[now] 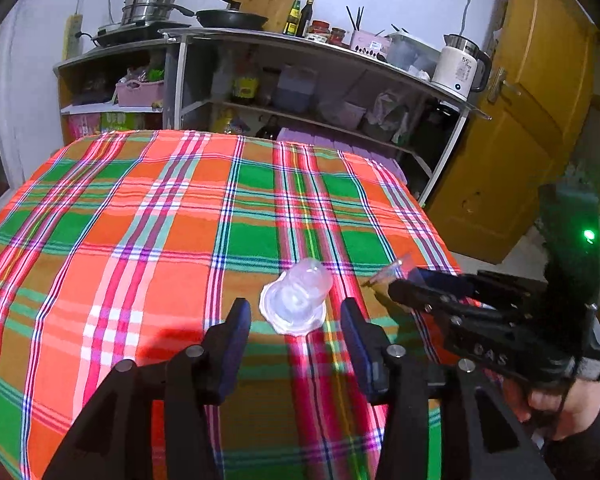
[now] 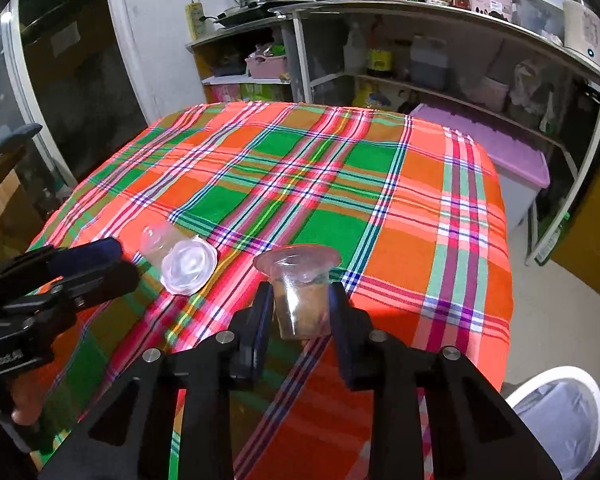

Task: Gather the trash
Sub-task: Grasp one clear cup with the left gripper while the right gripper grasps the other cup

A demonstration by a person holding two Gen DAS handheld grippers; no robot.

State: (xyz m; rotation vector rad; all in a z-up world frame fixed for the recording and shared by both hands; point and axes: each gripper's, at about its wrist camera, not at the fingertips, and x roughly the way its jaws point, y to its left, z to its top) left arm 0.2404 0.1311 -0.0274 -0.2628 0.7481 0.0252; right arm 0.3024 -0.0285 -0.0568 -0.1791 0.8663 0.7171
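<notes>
A clear empty plastic cup (image 1: 296, 300) lies on its side on the plaid tablecloth (image 1: 160, 216), mouth toward me. My left gripper (image 1: 296, 334) is open, its fingers either side of the cup's mouth, a little short of it. The cup also shows in the right wrist view (image 2: 186, 264). My right gripper (image 2: 300, 312) is shut on a second clear cup with brown residue (image 2: 300, 300), held upright above the table's near edge. In the left wrist view the right gripper (image 1: 404, 280) is at right with that cup's rim (image 1: 396, 268) just showing.
A white bin with a liner (image 2: 560, 416) stands on the floor at the lower right. Metal shelves (image 1: 320, 76) with pots, bottles and a kettle stand behind the table. A yellow door (image 1: 520, 120) is at right.
</notes>
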